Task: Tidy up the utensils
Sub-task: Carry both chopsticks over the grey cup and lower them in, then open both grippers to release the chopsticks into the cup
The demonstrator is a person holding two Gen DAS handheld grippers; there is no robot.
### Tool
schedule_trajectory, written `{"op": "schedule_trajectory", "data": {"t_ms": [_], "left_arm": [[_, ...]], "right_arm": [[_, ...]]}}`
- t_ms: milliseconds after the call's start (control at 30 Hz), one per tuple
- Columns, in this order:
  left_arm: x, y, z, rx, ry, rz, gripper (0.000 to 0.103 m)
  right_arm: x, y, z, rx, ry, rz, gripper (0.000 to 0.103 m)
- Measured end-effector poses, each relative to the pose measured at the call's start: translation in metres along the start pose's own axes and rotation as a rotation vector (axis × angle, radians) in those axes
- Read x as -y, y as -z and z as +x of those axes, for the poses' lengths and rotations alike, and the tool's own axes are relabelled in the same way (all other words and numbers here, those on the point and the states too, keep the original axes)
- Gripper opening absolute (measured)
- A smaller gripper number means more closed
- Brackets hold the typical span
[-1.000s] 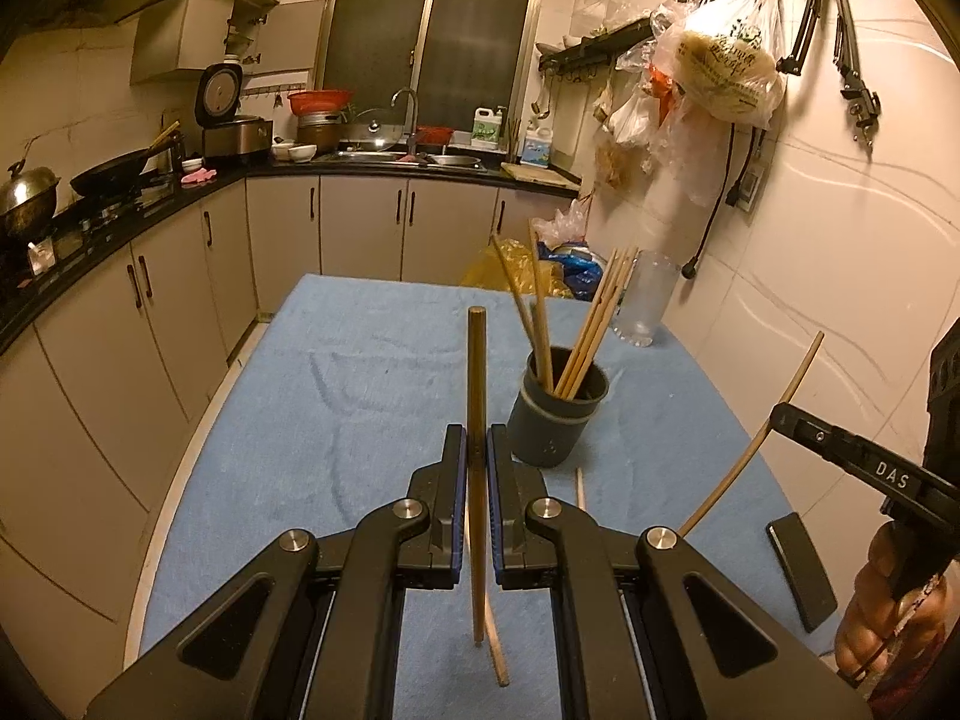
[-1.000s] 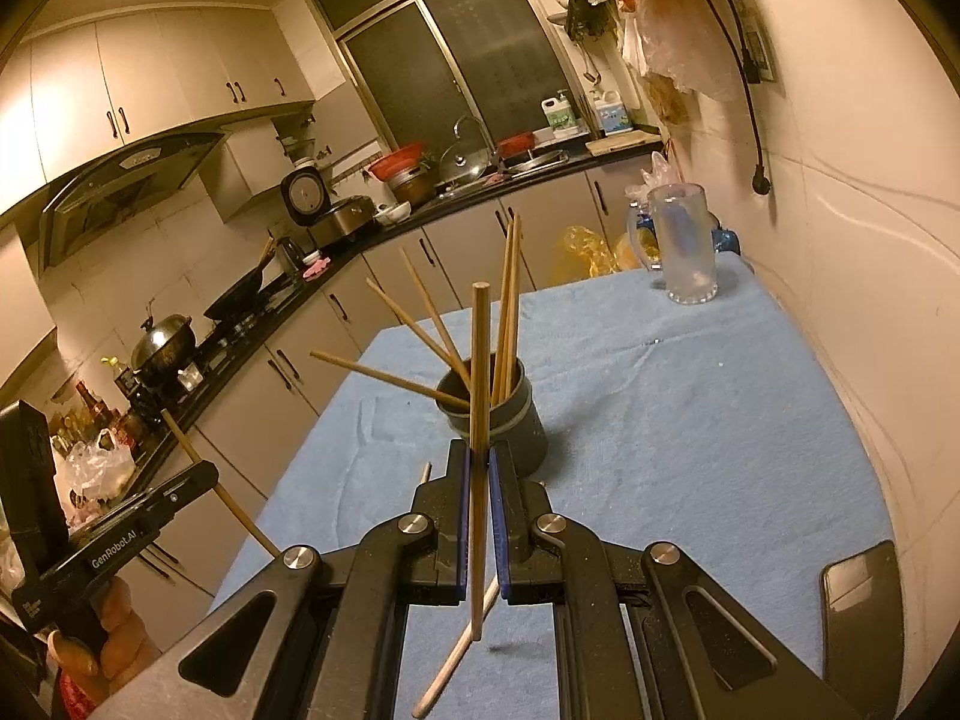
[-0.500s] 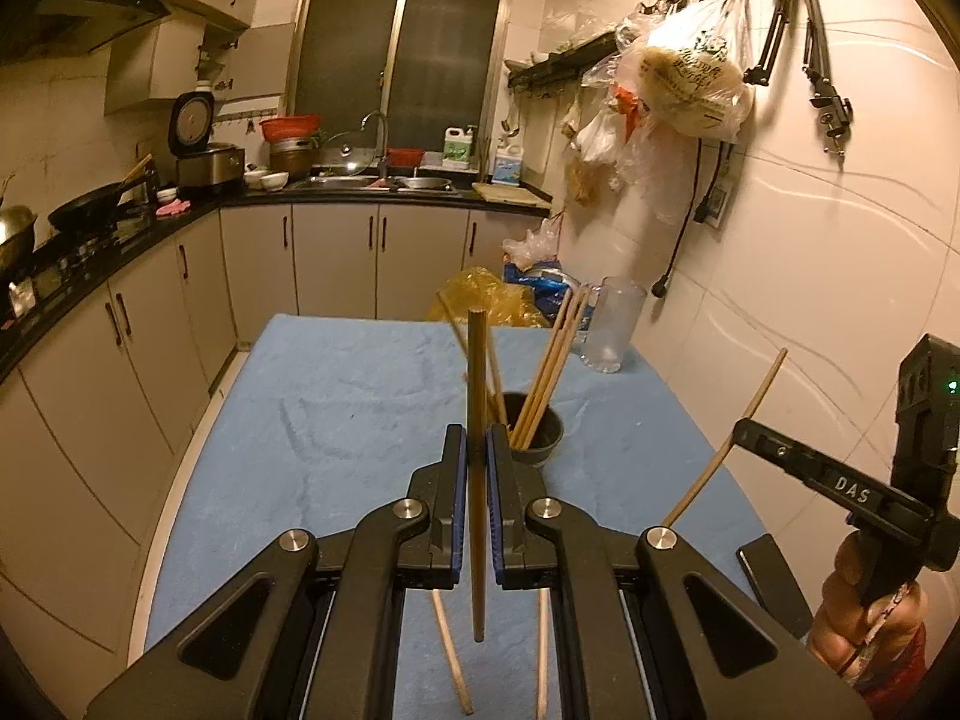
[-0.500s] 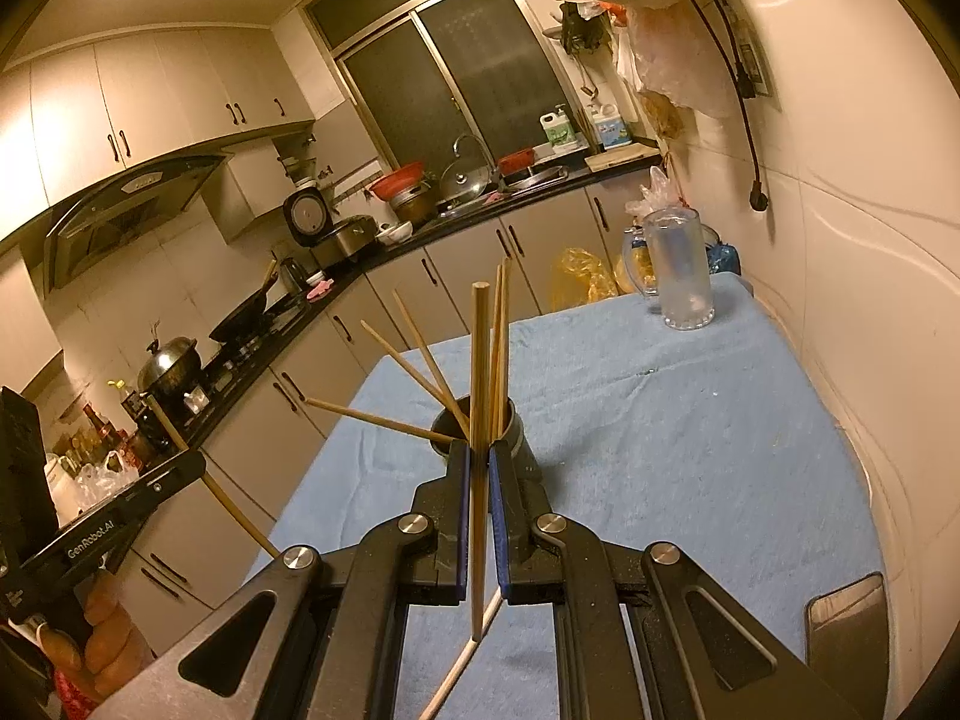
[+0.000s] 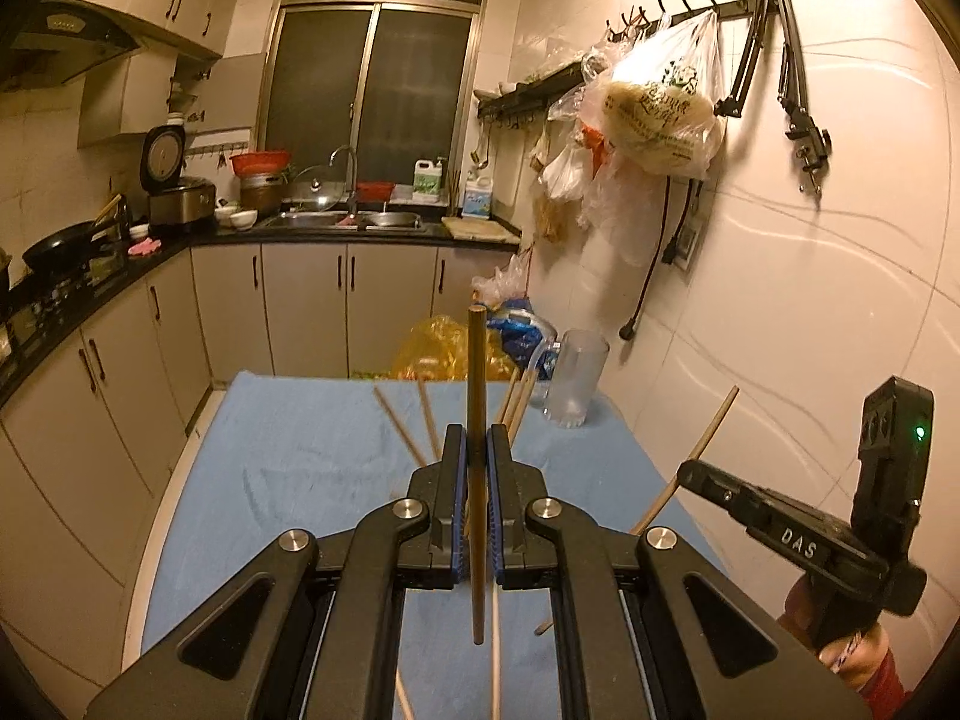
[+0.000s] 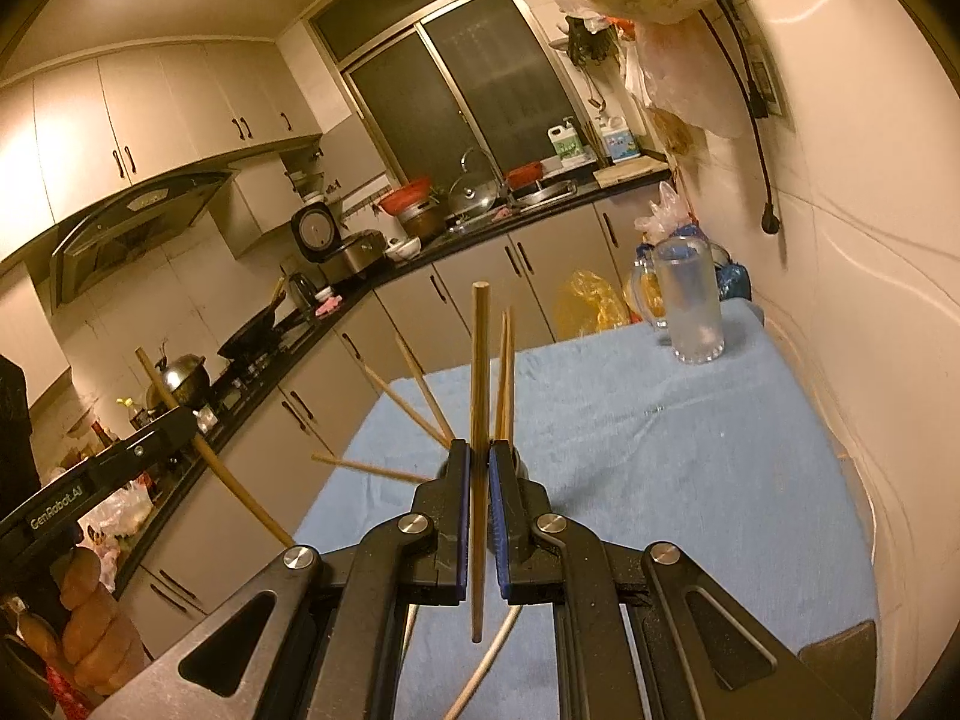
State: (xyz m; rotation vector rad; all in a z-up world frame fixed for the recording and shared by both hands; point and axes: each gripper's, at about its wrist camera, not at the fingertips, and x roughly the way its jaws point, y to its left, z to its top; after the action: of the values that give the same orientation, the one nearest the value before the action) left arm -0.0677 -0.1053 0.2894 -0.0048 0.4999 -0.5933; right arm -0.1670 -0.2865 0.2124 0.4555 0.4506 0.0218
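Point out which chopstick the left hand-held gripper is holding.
The dark brown chopstick, upright between the left hand-held gripper pads; the others are paler, leaning behind it or lying loose.

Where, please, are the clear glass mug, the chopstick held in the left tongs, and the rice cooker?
Clear glass mug [image 6: 690, 306], right wrist view, on its frosted side wall.
Chopstick in the left tongs [image 5: 475, 372], left wrist view, on its upper shaft.
Rice cooker [image 5: 181, 204], left wrist view, on its metal body.

Home kitchen, sink [image 5: 360, 219], cabinets [image 5: 303, 306], range hood [image 6: 138, 228]
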Motion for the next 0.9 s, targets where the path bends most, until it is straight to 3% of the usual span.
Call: {"op": "schedule_trajectory", "data": {"t_ms": [200, 433, 700, 900], "left_arm": [[0.009, -0.032, 0.028, 0.033, -0.015, 0.017, 0.006], [0.009, -0.047, 0.057, 0.059, -0.045, 0.010, 0.006], [-0.006, -0.038, 0.097, 0.043, -0.046, -0.048, 0.006], [-0.018, -0.019, 0.120, 0.010, -0.038, -0.078, 0.006]], "right_arm": [[0.001, -0.026, 0.012, 0.028, 0.006, 0.011, 0.007], [0.008, -0.054, 0.034, 0.055, 0.023, 0.042, 0.007], [0.005, -0.072, 0.068, 0.065, 0.035, 0.042, 0.007], [0.007, -0.063, 0.097, 0.024, 0.060, 0.035, 0.007]]}}
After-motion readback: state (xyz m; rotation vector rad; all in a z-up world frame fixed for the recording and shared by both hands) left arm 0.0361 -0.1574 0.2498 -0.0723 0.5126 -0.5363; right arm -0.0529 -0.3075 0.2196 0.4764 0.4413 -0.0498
